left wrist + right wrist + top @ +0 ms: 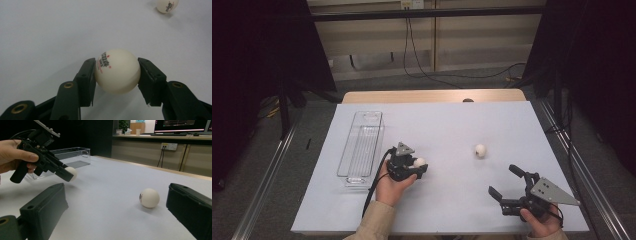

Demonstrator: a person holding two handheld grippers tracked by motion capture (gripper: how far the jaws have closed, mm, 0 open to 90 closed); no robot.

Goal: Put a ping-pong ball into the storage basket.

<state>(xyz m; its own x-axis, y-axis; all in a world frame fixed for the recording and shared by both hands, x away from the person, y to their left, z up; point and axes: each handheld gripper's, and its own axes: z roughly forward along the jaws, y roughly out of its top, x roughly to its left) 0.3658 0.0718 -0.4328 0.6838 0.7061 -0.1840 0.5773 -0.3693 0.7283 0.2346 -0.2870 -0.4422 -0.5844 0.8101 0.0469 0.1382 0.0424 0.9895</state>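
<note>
Gripping a white ball [117, 71] across its middle, the left gripper [414, 167] has both jaws pressed against opposite sides of the sphere. In the right gripper view this ball [71, 173] hangs clear of the table [452, 125], just right of the clear bin [361, 145].

The right gripper [502, 182] rests near the table's front right corner with its jaws spread wide and nothing between them. A second ball [480, 150] lies on the white surface ahead of it, framed between its jaws yet untouched by them.

Handling judgement: the ball appears to be a table-tennis ball, so expect it to be very light, stiff, thin-walled and smooth. It will probably roll at the slightest nudge and could pop out if pinched off-centre. Take hold across the widest part, pads opposite each other, with gentle pressure. Excess force could dent the shell.
</note>
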